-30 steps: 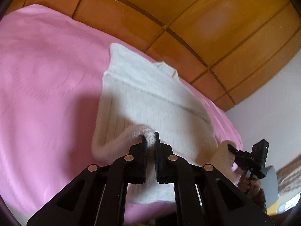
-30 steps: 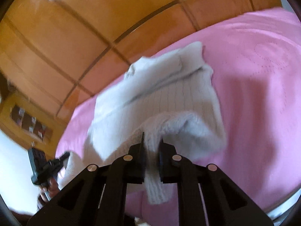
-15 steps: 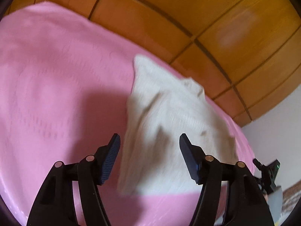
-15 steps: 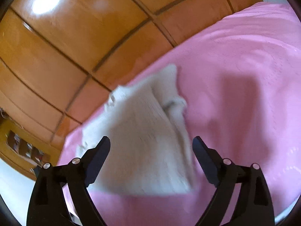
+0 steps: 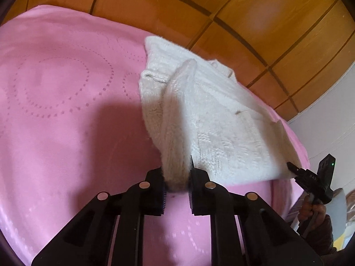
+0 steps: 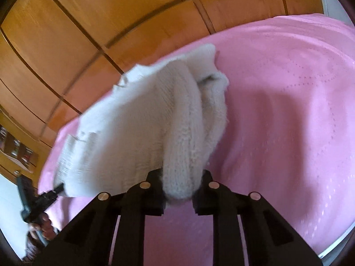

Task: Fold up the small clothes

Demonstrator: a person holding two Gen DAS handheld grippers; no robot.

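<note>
A small cream knitted sweater [image 5: 217,119] lies partly folded on a pink bedspread [image 5: 66,110]. My left gripper [image 5: 176,177] is shut on its near left edge and lifts a ridge of knit. My right gripper [image 6: 180,184] is shut on a thick bunch at the near right edge of the sweater [image 6: 144,128]. The right gripper also shows in the left wrist view [image 5: 310,177] at the sweater's far corner; the left one shows in the right wrist view [image 6: 44,197]. The sweater's underside is hidden.
A wooden panelled wall [image 5: 244,22] runs behind the bed. The pink bedspread [image 6: 288,110] stretches wide on both sides of the sweater. A white wall [image 5: 332,122] stands at the right, and a shelf [image 6: 15,148] at the far left of the right wrist view.
Both grippers let go of the sweater and opened half a second ago. Now both are shut again on its near edge and lift it.
</note>
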